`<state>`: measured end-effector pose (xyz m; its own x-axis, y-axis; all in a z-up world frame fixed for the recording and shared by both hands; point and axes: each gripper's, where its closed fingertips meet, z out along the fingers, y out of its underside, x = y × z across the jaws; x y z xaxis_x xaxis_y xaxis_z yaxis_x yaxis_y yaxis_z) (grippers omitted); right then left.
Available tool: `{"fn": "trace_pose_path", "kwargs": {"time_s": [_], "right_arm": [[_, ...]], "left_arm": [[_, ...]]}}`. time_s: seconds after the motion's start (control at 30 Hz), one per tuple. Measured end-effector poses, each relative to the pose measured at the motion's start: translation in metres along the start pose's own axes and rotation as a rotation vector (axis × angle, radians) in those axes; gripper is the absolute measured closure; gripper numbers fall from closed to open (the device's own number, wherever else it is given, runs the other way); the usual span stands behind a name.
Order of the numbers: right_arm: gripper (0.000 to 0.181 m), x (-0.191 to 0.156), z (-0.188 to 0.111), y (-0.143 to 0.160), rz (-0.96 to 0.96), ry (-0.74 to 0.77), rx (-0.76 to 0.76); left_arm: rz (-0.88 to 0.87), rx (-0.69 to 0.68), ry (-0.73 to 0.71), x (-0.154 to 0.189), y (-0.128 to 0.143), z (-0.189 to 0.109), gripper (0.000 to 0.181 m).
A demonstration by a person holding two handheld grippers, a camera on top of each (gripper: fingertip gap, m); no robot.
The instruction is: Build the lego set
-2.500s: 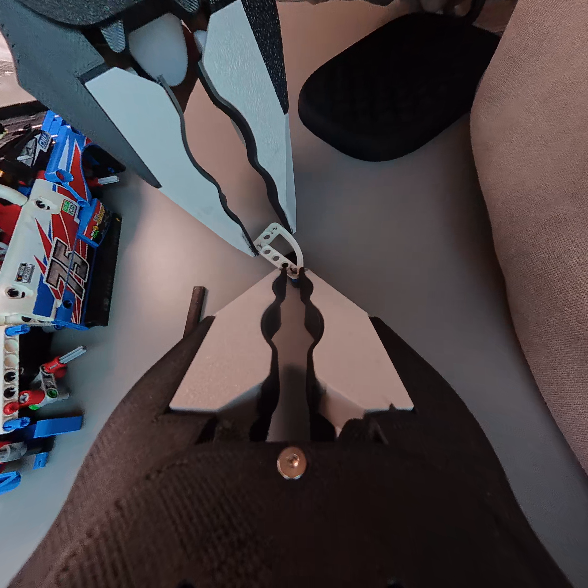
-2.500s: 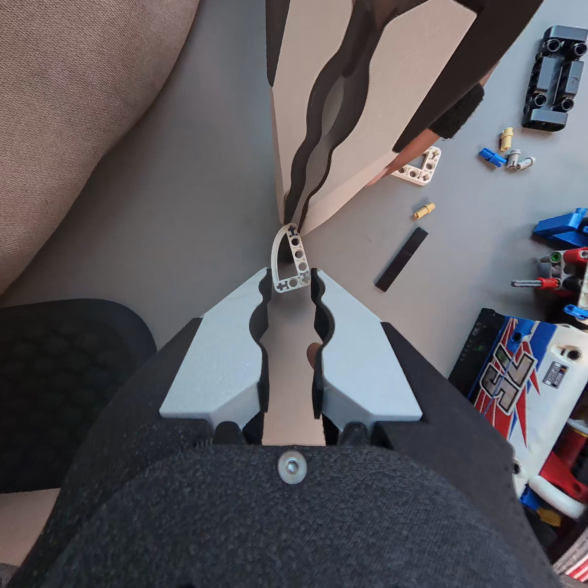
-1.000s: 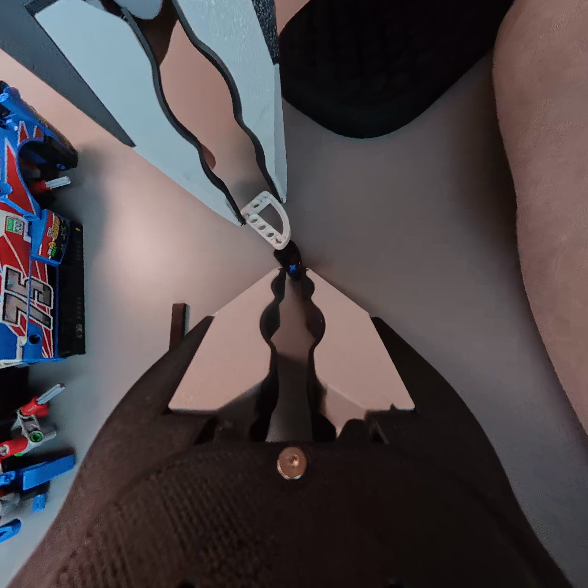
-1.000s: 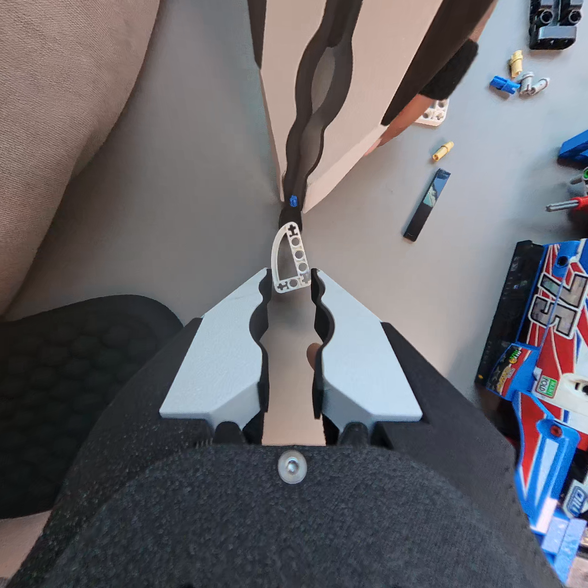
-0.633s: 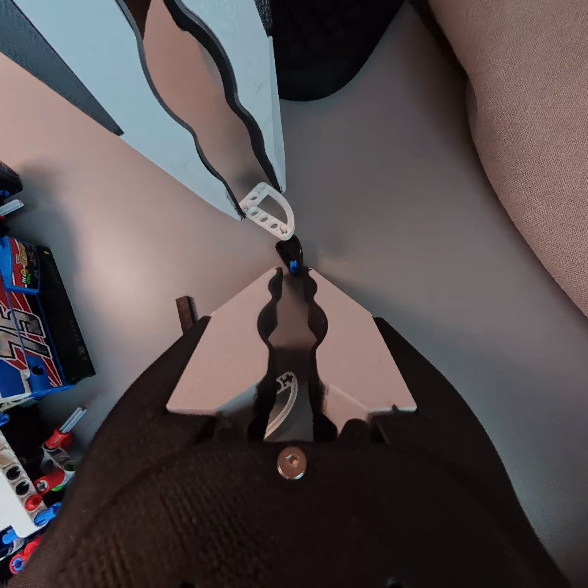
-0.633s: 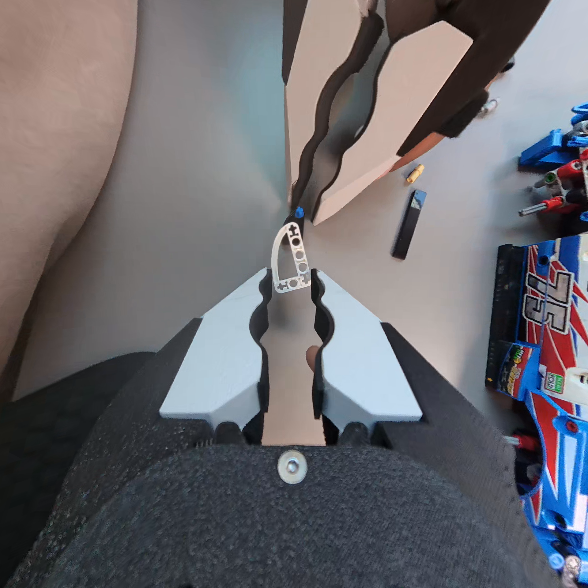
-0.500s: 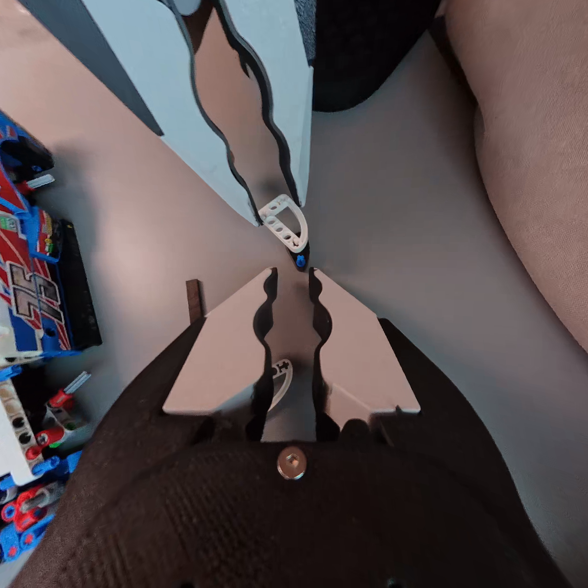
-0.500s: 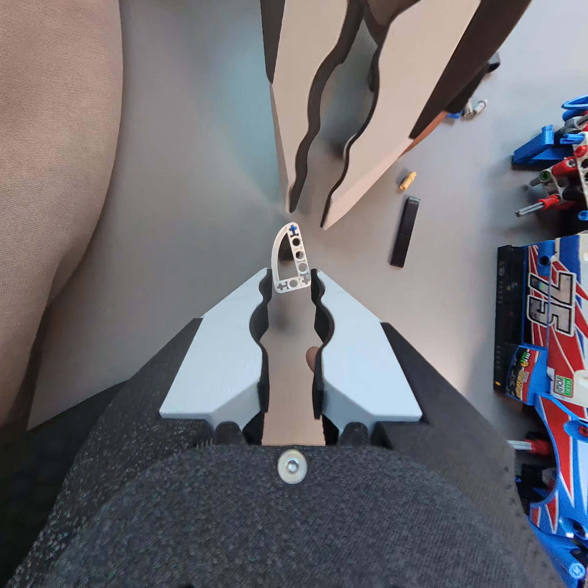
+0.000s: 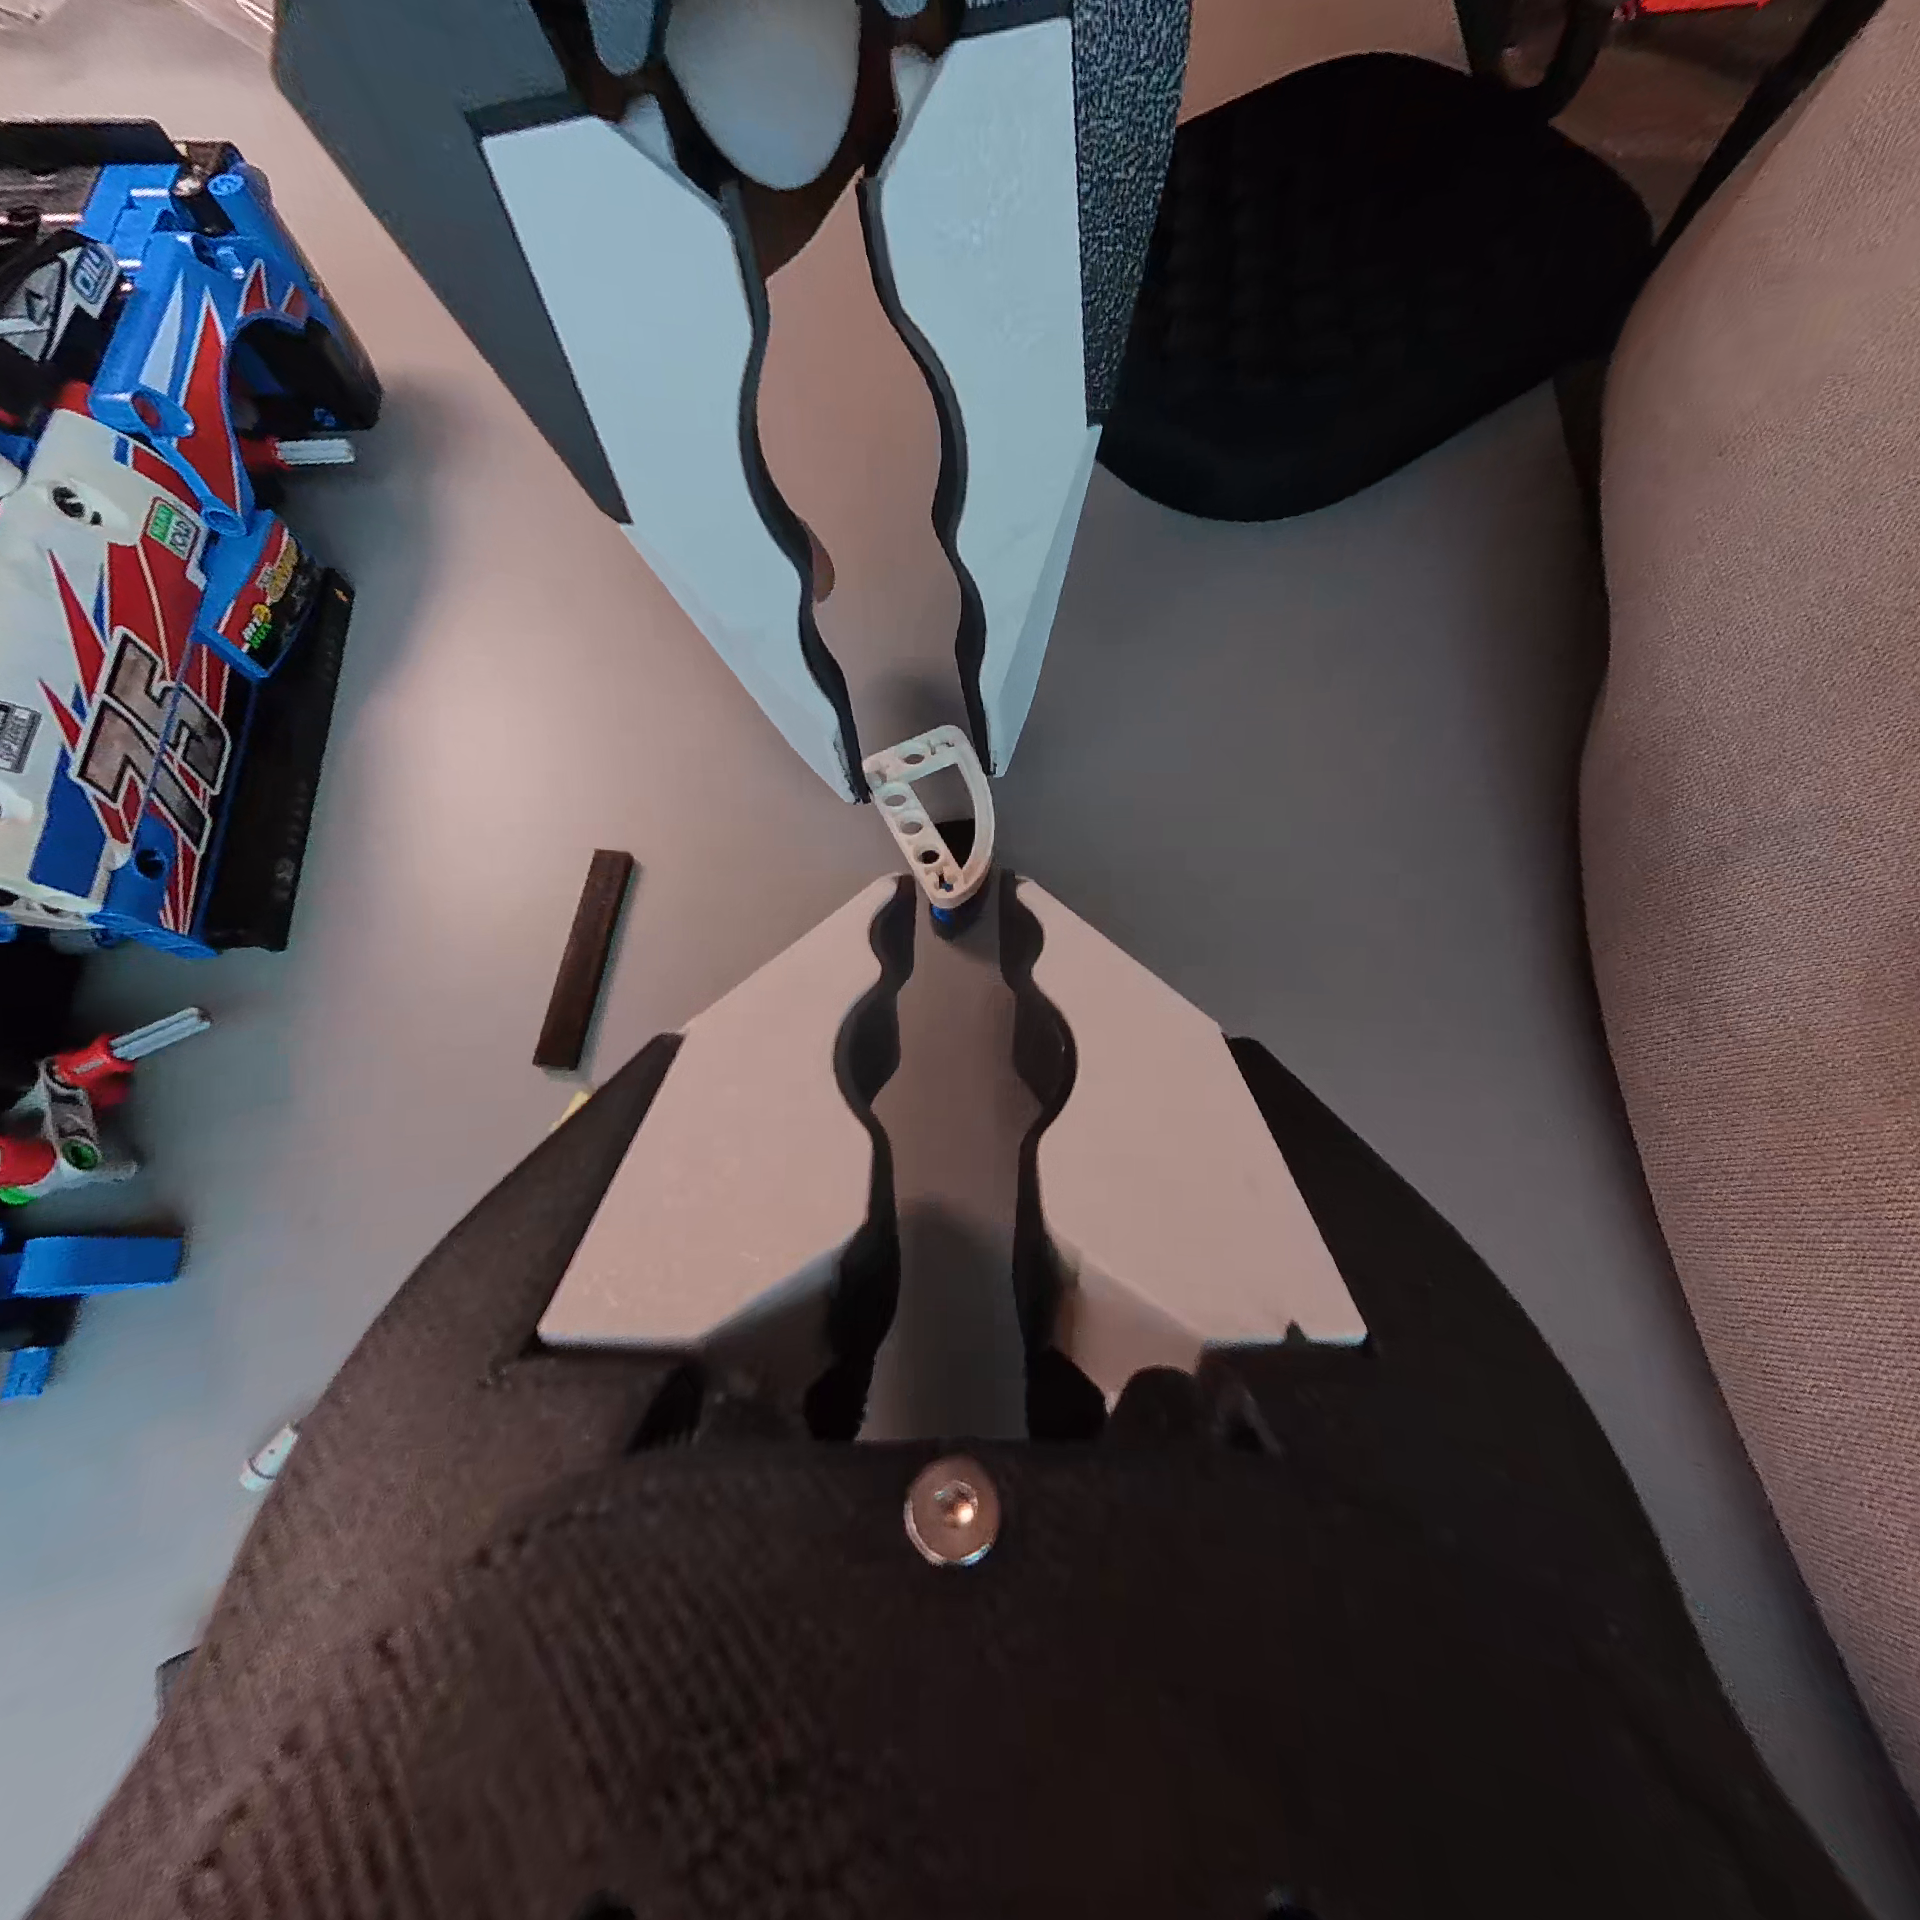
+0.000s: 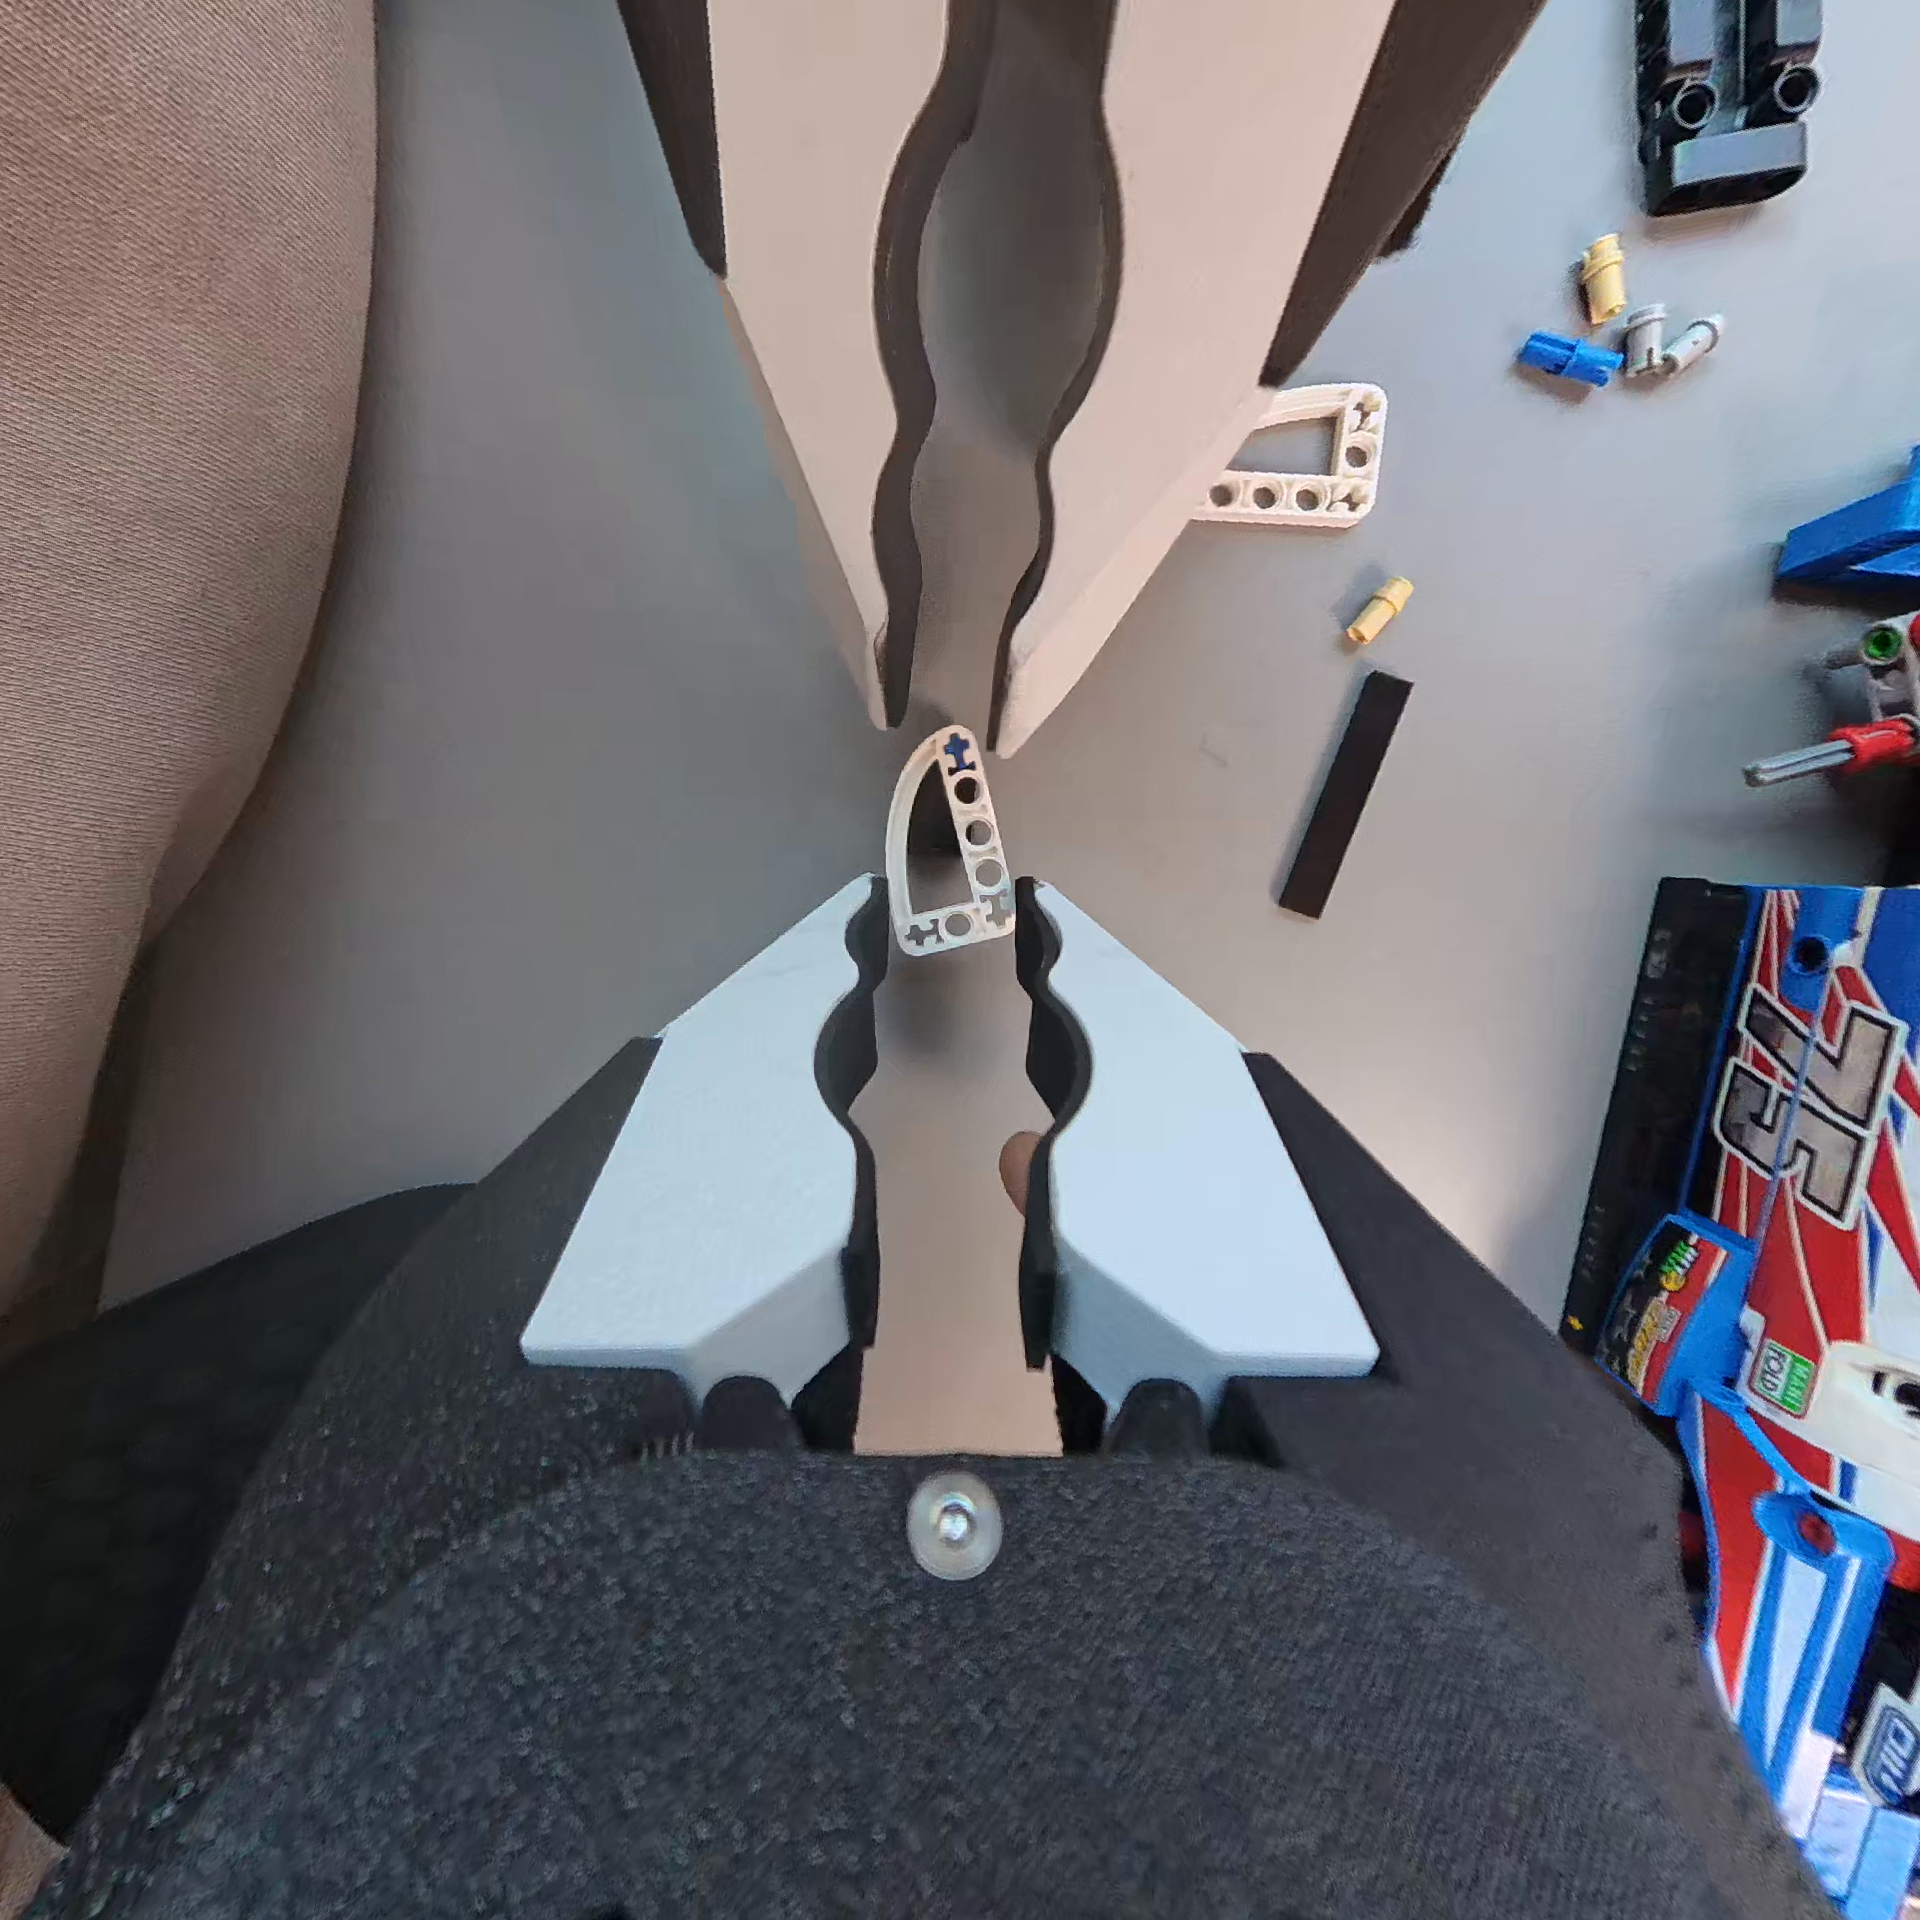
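Tips of the right tool (image 10: 945, 904) pinch the wide end of a white curved beam (image 10: 951, 842), its long axis pointing at the open left tool (image 9: 951, 894), whose tips flank the blue pin (image 10: 957, 748).

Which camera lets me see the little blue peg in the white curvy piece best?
The right wrist view. There the blue peg faces the camera, filling the top cross hole of the white curved piece. In the left wrist view the peg is only a tiny blue bit poking out under the piece.
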<state>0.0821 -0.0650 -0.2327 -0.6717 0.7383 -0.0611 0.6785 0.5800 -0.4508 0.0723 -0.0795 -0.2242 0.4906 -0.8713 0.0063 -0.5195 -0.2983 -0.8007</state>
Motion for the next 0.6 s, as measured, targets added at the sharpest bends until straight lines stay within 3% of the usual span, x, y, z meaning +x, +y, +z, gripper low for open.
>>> {"fn": "trace_pose_path", "kwargs": {"time_s": [0.6], "right_arm": [[0.16, -0.0014, -0.0003, -0.0033, -0.004, 0.012, -0.008]], "left_arm": [[0.019, -0.006, -0.008, 0.0005, 0.0032, 0.0022, 0.173]]}}
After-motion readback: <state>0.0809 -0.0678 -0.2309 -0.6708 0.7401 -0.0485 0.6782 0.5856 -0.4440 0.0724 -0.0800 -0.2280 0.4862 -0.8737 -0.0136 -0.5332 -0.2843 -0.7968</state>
